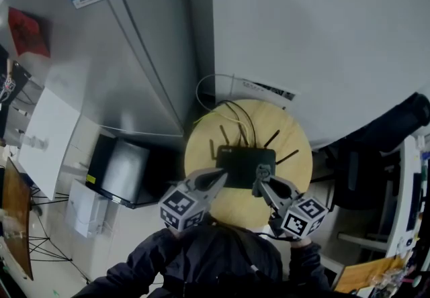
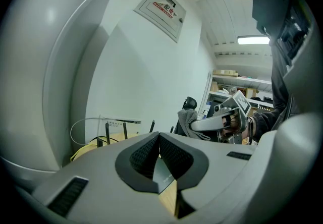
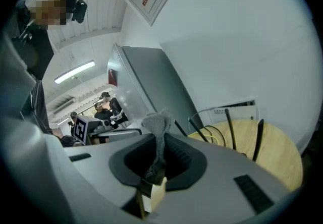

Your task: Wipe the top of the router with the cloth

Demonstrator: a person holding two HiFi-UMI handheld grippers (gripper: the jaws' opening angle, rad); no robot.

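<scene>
Cloth [image 1: 263, 172] at router [image 1: 246, 164], lower centre of head view.
The right gripper [image 1: 267, 186] is clamped on the grey cloth at the router's right front edge (contact not resolvable). The left gripper [image 1: 216, 179] has its jaws pressed together, empty, at the left front corner.

The left gripper [image 1: 219, 176] and right gripper [image 1: 262, 181] are held low and near each other in front of the person, tips angled slightly inward. The left one's jaws are pressed together with nothing between them (plain in its own view). The right one's jaws clamp a grey cloth [image 3: 160, 129]. Dark sleeves [image 1: 144, 256] seem to cover both forearms.
</scene>
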